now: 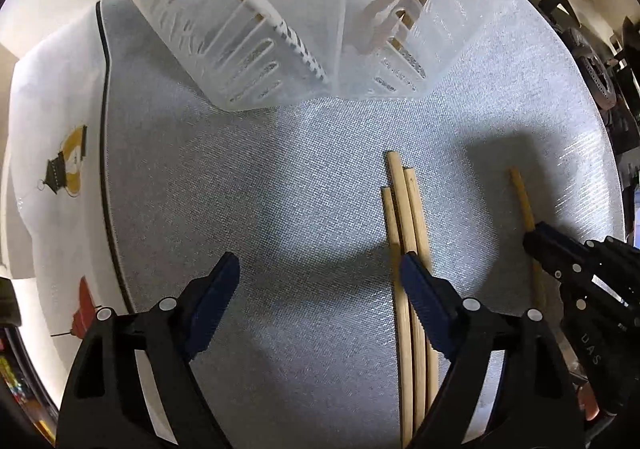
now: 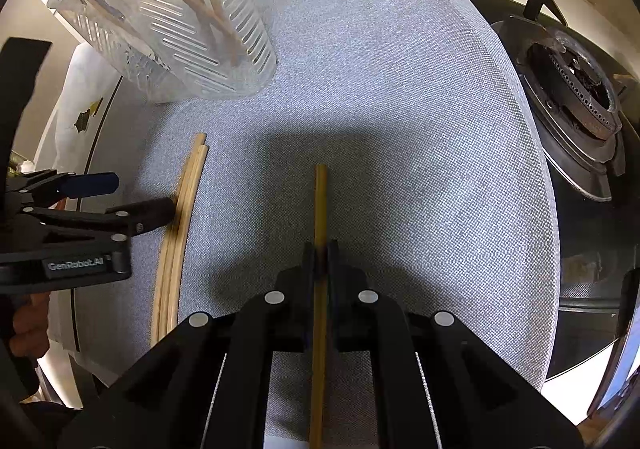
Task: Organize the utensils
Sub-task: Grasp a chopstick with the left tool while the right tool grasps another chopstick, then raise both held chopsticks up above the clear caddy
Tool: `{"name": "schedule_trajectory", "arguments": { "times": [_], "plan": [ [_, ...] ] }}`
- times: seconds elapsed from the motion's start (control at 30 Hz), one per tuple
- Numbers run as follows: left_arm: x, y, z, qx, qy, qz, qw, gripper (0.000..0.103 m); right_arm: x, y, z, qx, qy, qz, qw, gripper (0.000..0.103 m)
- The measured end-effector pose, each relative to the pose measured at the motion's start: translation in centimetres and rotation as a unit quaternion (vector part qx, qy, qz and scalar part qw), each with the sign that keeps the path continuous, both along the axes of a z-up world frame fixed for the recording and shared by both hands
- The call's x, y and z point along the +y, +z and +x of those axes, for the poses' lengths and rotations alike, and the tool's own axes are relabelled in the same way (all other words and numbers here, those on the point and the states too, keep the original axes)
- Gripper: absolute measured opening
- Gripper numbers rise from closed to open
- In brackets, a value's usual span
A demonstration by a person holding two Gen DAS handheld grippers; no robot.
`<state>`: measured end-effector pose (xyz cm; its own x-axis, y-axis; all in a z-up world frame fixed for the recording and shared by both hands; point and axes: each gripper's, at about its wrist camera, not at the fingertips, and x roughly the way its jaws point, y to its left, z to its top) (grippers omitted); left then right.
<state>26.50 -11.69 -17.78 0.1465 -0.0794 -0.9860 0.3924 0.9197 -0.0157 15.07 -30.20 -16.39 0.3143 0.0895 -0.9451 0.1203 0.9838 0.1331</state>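
Grey mat point(image 2: 400, 129), right gripper point(image 2: 320, 253) clamping single chopstick point(image 2: 321, 201); left gripper point(image 1: 320, 277) spread

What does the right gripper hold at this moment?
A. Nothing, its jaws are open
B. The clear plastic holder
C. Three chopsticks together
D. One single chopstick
D: in the right wrist view the right gripper has its jaws closed on one chopstick, while the three other chopsticks lie on the grey mat near the open left gripper.
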Motion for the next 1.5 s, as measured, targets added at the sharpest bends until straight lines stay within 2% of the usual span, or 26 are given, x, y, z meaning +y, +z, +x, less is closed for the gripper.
{"name": "schedule_trajectory", "arguments": {
  "times": [0.13,0.2,0.23,0.3,0.33,0.43,0.47,0.5,0.6,0.7,0.83,1.0,1.17,1.5],
  "plan": [
    [0.4,-0.5,0.3,0.007,0.004,-0.004,1.0,0.078,0.0,0.0,0.1,0.003,0.003,-0.003,1.0,0.007],
    [0.3,-0.5,0.7,-0.002,0.0,0.01,0.9999,0.065,0.0,0.0,0.5,0.006,0.007,-0.005,1.0,0.007],
    [0.1,-0.4,0.9,0.0,-0.007,0.009,0.9999,0.061,0.1,0.0,0.8,0.007,0.009,-0.006,1.0,0.007],
    [-0.4,-0.1,1.3,0.003,-0.007,0.007,0.9999,0.048,0.3,0.0,1.5,0.01,0.014,-0.009,1.0,0.007],
    [-0.4,0.0,1.6,0.008,-0.003,0.002,1.0,0.046,0.4,0.0,1.9,0.01,0.018,-0.012,1.0,0.007],
    [-0.5,0.1,2.3,0.004,0.001,0.002,1.0,0.028,1.0,0.0,2.8,0.005,0.03,-0.027,0.999,0.008],
    [-0.5,0.2,2.8,-0.002,-0.004,0.008,1.0,0.016,1.2,0.1,2.9,0.002,0.036,-0.031,0.999,0.008],
    [-0.3,0.3,3.3,-0.004,-0.01,0.01,0.9999,0.008,1.4,0.1,3.1,0.0,0.041,-0.034,0.999,0.008],
    [0.0,0.5,3.4,0.008,-0.003,-0.005,1.0,0.005,1.5,0.1,3.3,-0.002,0.046,-0.036,0.998,0.007],
    [0.6,1.9,2.6,-0.011,-0.003,-0.024,0.9996,0.005,1.4,1.4,3.1,-0.016,0.036,-0.018,0.999,0.007],
    [2.1,6.2,1.5,-0.046,-0.007,-0.068,0.9966,0.005,2.1,4.8,2.5,-0.055,0.037,-0.004,0.998,0.007],
    [4.8,11.8,-0.4,-0.088,-0.001,-0.124,0.9885,0.005,2.8,9.3,1.0,-0.109,0.045,0.015,0.993,0.007],
    [6.2,15.1,-2.9,-0.125,0.001,-0.143,0.9817,0.005,3.8,13.0,-0.5,-0.154,0.064,0.012,0.986,0.007],
    [8.5,19.6,-5.7,-0.172,-0.001,-0.177,0.969,0.005,4.8,17.2,-1.4,-0.204,0.083,0.02,0.975,0.007]
  ]
}}
